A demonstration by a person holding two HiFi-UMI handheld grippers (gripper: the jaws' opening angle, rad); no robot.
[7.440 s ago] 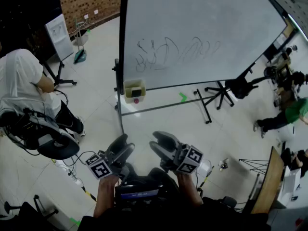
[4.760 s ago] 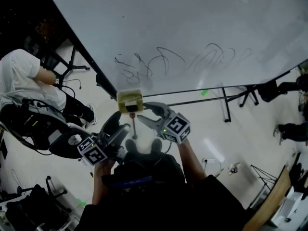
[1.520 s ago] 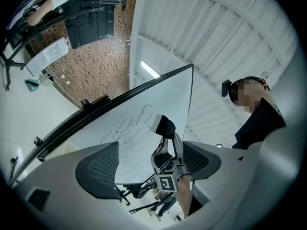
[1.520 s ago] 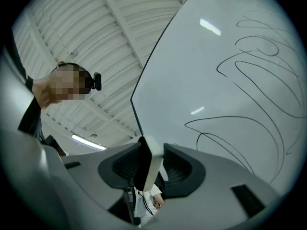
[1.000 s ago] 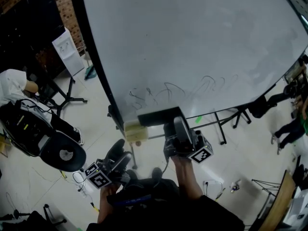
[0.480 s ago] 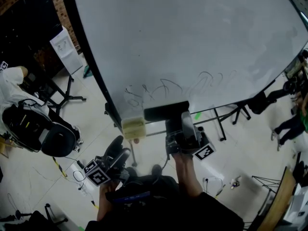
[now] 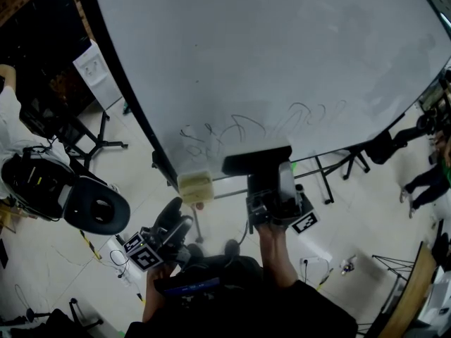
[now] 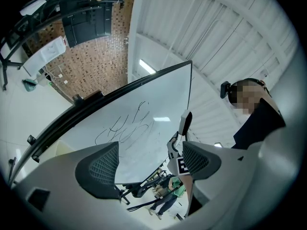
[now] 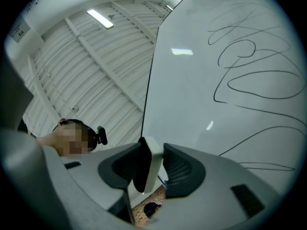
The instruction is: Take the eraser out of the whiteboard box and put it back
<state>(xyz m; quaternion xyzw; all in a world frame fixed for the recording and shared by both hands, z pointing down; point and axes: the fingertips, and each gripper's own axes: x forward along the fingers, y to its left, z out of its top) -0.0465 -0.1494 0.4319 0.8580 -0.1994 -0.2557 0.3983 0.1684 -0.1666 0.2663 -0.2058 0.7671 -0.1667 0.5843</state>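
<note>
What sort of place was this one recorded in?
Probably an open lab or workshop hall: a big whiteboard on a floor stand, a brick wall, a ribbed white ceiling with strip lights, and an office chair on a pale hard floor.

We see the right gripper (image 9: 151,169), jaws pressed on the eraser (image 9: 146,167) held edge-on, the scribbled whiteboard (image 9: 211,75) near ahead, ribbed ceiling (image 9: 91,56) beyond.

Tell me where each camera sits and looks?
Head view: on the person's head, looking down; whiteboard, box, forearms, left gripper, right gripper.
Left gripper view: on that gripper, looking up at the whiteboard between its open jaws.
Right gripper view: on that gripper, looking up past the gripped eraser.
Shared: all three show the whiteboard.
</note>
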